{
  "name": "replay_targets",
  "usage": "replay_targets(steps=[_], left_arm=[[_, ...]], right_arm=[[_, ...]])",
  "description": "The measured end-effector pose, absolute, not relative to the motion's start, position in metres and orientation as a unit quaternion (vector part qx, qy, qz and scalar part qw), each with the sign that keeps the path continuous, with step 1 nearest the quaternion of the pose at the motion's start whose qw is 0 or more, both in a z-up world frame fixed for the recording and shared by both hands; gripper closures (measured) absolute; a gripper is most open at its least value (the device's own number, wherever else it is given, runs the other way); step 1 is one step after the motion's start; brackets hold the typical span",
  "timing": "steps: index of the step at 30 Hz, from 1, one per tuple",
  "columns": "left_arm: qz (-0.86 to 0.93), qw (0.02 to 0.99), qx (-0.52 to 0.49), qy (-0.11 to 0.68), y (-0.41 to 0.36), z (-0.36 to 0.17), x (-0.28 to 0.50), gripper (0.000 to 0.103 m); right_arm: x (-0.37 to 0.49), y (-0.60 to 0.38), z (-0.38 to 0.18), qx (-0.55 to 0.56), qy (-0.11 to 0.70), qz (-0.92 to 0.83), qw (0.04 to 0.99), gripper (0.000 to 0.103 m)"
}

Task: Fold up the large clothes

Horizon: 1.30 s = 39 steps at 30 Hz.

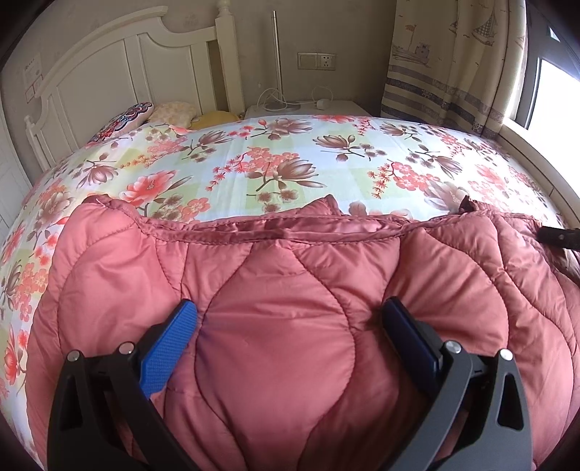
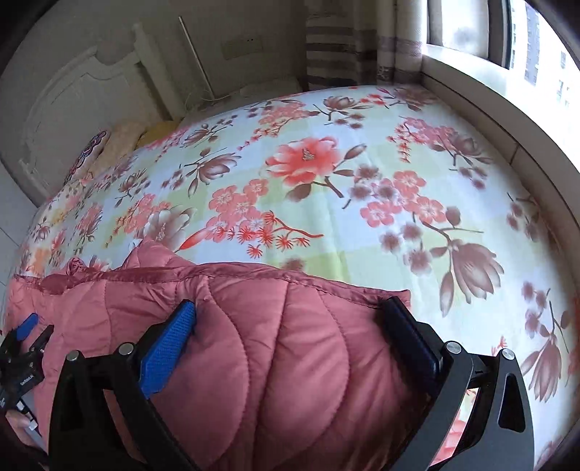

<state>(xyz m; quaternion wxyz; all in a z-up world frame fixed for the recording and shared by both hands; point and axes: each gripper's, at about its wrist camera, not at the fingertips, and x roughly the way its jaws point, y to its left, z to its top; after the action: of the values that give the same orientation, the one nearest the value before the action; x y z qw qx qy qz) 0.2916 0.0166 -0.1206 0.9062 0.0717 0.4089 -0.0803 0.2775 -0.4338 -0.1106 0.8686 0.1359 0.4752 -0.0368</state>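
Two tools work one garment here, each with its blue-padded fingers spread wide apart and clamping nothing.

Furthest left, the white panelled headboard (image 1: 108, 69) and a patterned cushion (image 1: 123, 121) mark the head of the bed, well apart from the work.

The salmon-pink quilted padded coat (image 1: 275, 326) lies flat on the bed's floral-print sheet (image 1: 224, 152), towards the near edge, its bound hem running straight across the far side. It looks already doubled over, probably so the bulk sits in one neat block.

The left tool (image 1: 290, 319) rests over the coat's middle panel, its pads pressing into the puffy fabric on either side. I judge this is to flatten trapped air rather than to lift.

The right tool (image 2: 290, 319) straddles the coat's right-hand end, its right finger (image 2: 409, 333) just at the corner, where sheet begins. That placement suits smoothing or squaring the edge. The left tool's blue tip shows at the far left of this view.

Rightmost, the striped curtain (image 1: 446, 65) hangs beside the bright window (image 2: 471, 32).
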Motion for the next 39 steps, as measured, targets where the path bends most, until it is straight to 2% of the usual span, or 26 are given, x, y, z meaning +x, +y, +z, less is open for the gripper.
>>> replay_targets(steps=[3, 8, 10, 12, 13, 15, 19, 22, 25, 27, 31, 34, 39], left_arm=[[-0.079, 0.906, 0.072, 0.410, 0.016, -0.121, 0.292, 0.002], [-0.078, 0.906, 0.074, 0.409, 0.017, -0.121, 0.291, 0.002], [-0.078, 0.906, 0.075, 0.410, 0.017, -0.121, 0.292, 0.002], [-0.079, 0.903, 0.077, 0.415, 0.017, -0.121, 0.293, 0.002], [-0.080, 0.900, 0.079, 0.421, 0.016, -0.119, 0.294, 0.002], [-0.076, 0.897, 0.090, 0.426, 0.016, -0.113, 0.295, 0.002], [-0.016, 0.917, 0.141, 0.372, 0.027, -0.086, 0.294, 0.002], [0.021, 0.911, 0.092, 0.402, 0.068, -0.095, 0.311, 0.002], [0.003, 0.895, -0.015, 0.445, 0.107, -0.119, 0.323, 0.002], [0.011, 0.899, 0.003, 0.438, 0.100, -0.117, 0.321, 0.002], [0.025, 0.901, 0.037, 0.432, 0.089, -0.118, 0.321, 0.002], [0.019, 0.901, 0.022, 0.433, 0.096, -0.119, 0.321, 0.002], [0.022, 0.902, 0.028, 0.431, 0.097, -0.119, 0.320, 0.002]], right_arm=[[0.267, -0.428, -0.093, 0.118, 0.478, -0.090, 0.866, 0.005], [0.249, -0.353, -0.040, 0.034, 0.395, -0.021, 0.918, 0.005], [0.255, -0.318, -0.047, -0.027, 0.402, 0.011, 0.915, 0.005], [0.267, -0.299, -0.082, -0.067, 0.449, 0.012, 0.891, 0.005], [0.270, -0.298, -0.100, -0.065, 0.467, 0.009, 0.882, 0.005], [0.269, -0.308, -0.111, -0.026, 0.454, 0.014, 0.891, 0.004], [0.265, -0.304, -0.110, -0.044, 0.454, 0.006, 0.890, 0.005], [0.264, -0.306, -0.110, -0.038, 0.454, 0.008, 0.890, 0.004], [0.266, -0.306, -0.111, -0.035, 0.453, 0.014, 0.891, 0.004], [0.267, -0.306, -0.111, -0.037, 0.454, 0.013, 0.890, 0.004], [0.259, -0.308, -0.097, -0.021, 0.455, -0.002, 0.890, 0.005], [0.237, -0.301, -0.070, 0.009, 0.417, 0.013, 0.909, 0.005], [0.213, -0.242, -0.056, -0.038, 0.384, 0.084, 0.919, 0.005]])
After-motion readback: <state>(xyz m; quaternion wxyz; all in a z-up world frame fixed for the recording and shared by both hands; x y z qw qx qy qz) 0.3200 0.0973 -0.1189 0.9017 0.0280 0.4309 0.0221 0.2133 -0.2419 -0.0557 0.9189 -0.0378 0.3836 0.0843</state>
